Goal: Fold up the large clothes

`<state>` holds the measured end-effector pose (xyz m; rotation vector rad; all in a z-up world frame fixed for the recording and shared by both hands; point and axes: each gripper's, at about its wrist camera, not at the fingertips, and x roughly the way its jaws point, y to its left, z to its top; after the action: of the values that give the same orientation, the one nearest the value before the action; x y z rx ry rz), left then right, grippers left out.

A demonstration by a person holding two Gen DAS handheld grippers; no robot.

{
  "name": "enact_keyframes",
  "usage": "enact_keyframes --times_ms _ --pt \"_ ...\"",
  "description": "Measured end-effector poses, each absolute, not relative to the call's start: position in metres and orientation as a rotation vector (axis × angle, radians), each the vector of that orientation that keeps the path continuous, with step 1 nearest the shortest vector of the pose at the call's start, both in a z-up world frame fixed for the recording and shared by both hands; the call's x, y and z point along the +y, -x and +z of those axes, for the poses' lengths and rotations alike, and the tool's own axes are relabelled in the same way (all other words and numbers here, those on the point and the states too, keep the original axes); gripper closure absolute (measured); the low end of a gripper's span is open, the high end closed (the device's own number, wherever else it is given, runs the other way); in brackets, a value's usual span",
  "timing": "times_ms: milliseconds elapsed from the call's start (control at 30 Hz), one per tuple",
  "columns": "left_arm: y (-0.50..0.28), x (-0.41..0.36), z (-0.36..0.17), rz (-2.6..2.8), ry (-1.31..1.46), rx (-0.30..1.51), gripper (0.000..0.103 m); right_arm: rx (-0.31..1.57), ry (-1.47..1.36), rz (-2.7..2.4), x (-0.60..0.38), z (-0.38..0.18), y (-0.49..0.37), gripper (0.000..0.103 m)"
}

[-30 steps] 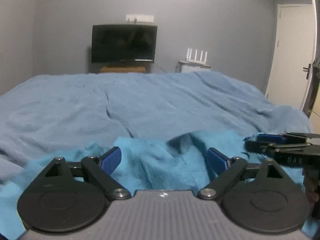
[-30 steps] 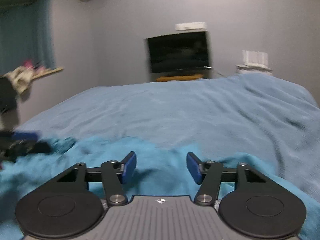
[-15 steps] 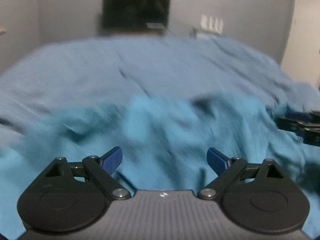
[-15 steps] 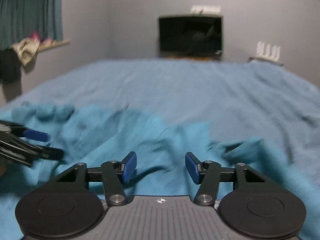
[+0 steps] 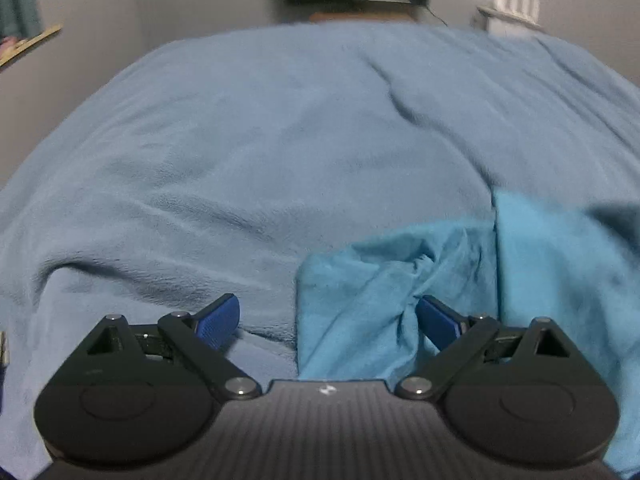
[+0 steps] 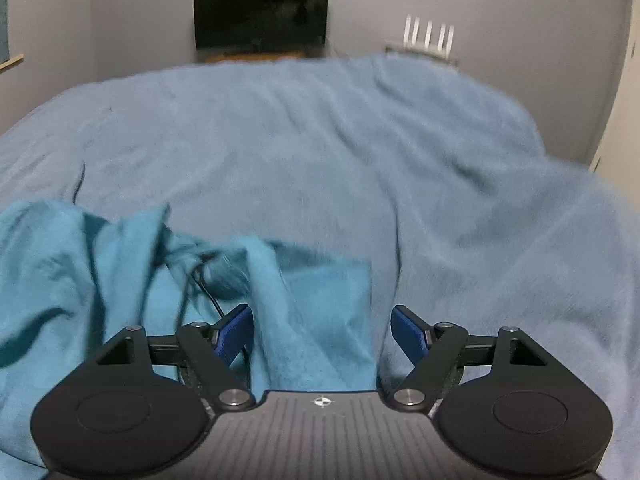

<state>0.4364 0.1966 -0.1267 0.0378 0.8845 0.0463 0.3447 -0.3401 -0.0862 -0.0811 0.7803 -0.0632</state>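
Observation:
A turquoise garment (image 5: 540,280) lies crumpled on the bed's pale blue blanket (image 5: 280,152). In the left wrist view its left edge runs between my fingers; my left gripper (image 5: 328,322) is open, low over that edge, the right pad touching the cloth. In the right wrist view the garment (image 6: 100,280) fills the lower left, with a dark cord on it. My right gripper (image 6: 322,330) is open, straddling the garment's right edge, with a fold of cloth between the jaws.
A dark TV (image 6: 262,10) stands against the far grey wall, with a white router (image 6: 428,36) on a shelf to its right. A door edge (image 6: 624,80) is at the far right. The blanket (image 6: 360,152) is wrinkled all over.
Both grippers have tilted down and moved apart toward the garment's opposite side edges. The other gripper no longer shows in either view. Both stay open.

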Motion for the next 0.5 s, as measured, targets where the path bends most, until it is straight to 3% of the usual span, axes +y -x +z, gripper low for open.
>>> enact_keyframes --times_ms 200,367,500 --pt "-0.454 0.214 -0.153 -0.101 0.085 0.928 0.007 0.851 -0.025 -0.013 -0.37 -0.108 -0.371 0.012" --pt "-0.458 0.229 -0.164 -0.146 0.184 0.938 0.007 0.904 -0.252 0.071 -0.407 -0.117 -0.383 0.01" --pt "-0.459 0.228 -0.168 -0.151 0.17 0.928 0.01 0.925 -0.257 0.083 -0.409 -0.12 -0.384 0.008"
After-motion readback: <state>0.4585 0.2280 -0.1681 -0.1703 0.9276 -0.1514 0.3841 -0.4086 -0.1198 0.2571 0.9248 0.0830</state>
